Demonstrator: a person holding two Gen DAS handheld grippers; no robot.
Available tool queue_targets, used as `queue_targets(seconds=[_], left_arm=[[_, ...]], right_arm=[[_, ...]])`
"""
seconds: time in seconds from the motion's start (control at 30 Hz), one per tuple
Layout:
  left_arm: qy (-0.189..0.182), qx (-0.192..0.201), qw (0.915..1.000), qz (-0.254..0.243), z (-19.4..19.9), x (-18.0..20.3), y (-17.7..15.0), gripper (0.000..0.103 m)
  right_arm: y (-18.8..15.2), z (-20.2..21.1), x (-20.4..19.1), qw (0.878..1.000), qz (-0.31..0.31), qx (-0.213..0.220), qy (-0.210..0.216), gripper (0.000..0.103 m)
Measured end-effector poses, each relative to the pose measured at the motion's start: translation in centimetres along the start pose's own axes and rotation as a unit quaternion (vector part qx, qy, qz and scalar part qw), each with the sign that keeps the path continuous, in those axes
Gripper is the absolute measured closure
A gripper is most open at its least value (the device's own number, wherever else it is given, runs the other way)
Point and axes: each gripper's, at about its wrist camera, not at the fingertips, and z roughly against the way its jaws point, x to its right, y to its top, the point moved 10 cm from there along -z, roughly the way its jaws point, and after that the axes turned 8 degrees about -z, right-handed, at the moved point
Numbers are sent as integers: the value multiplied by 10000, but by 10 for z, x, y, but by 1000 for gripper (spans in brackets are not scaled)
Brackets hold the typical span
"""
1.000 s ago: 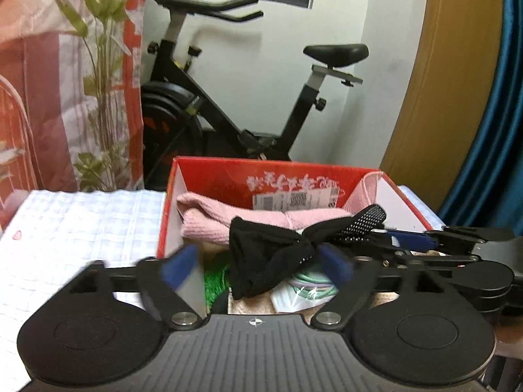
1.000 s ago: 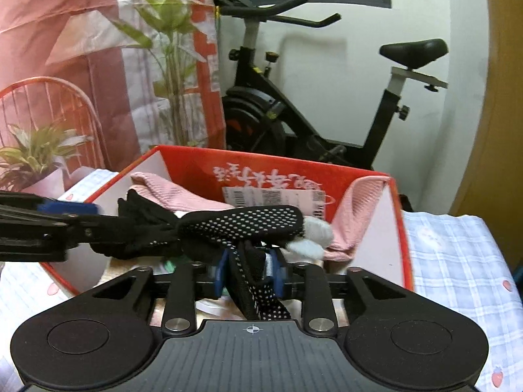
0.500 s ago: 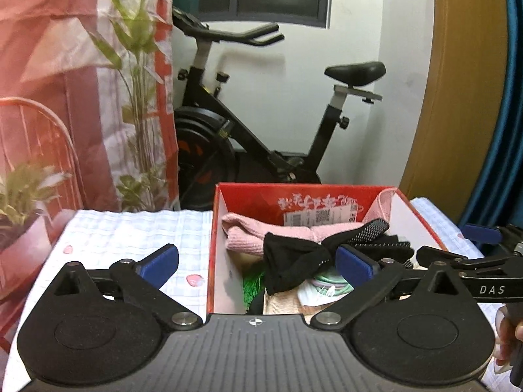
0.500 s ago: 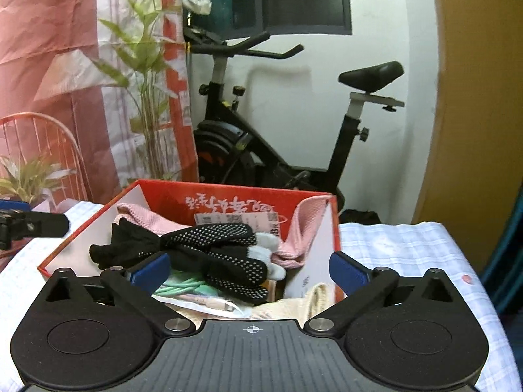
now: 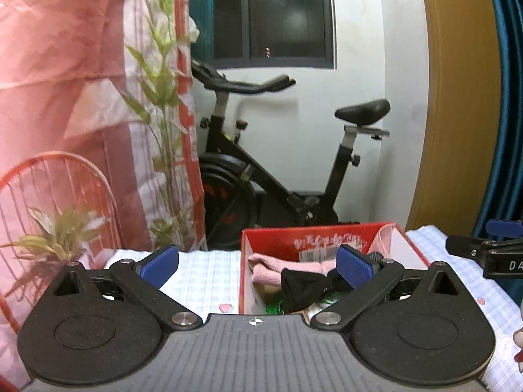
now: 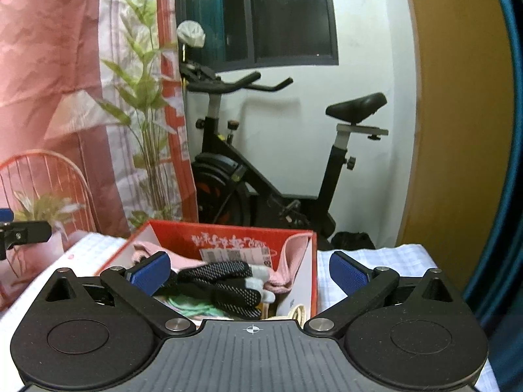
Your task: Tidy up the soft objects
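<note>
1. While both tongs hang above the bed, the left gripper (image 5: 257, 266) has its blue pads spread wide with nothing between them.
2. The right gripper (image 6: 251, 269) is released too, its jaws fully apart and holding nothing.
3. Beyond the tips of both sits a red cardboard box (image 6: 235, 235), open at the top, on a white checked bedsheet (image 5: 202, 271).
4. Inside the box, black dotted gloves (image 6: 225, 277) with grey fingertips lie on top of the pile, touching neither gripper.
5. A folded pink towel (image 5: 268, 266) lies under and behind the gloves, and one end is draped over the box's right wall.
6. A pale green cord (image 6: 186, 307) peeks out below the gloves; other cloth items under it are too hidden to name.
7. Behind the box stands a black exercise bike (image 5: 271, 176) against a white wall.
8. To the left are a pink curtain (image 5: 59, 75), a leafy plant (image 6: 143, 98) and a red wire chair back (image 5: 62, 176).
</note>
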Motion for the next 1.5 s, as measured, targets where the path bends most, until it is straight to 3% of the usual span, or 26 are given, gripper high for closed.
queue_targets(seconds=[0.4, 0.83, 1.13, 1.5], left_arm=[[198, 395, 9989, 165, 86, -13, 26, 0], [313, 723, 9965, 283, 156, -19, 33, 0], [245, 769, 9962, 326, 170, -16, 29, 0], [309, 724, 9964, 328, 172, -16, 27, 0]], right_arm=[[38, 83, -17, 9991, -33, 402, -141, 0], [52, 159, -37, 9980, 30, 632, -76, 0], [52, 188, -39, 9972, 52, 740, -85, 0], [52, 192, -33, 9971, 21, 752, -139, 0]])
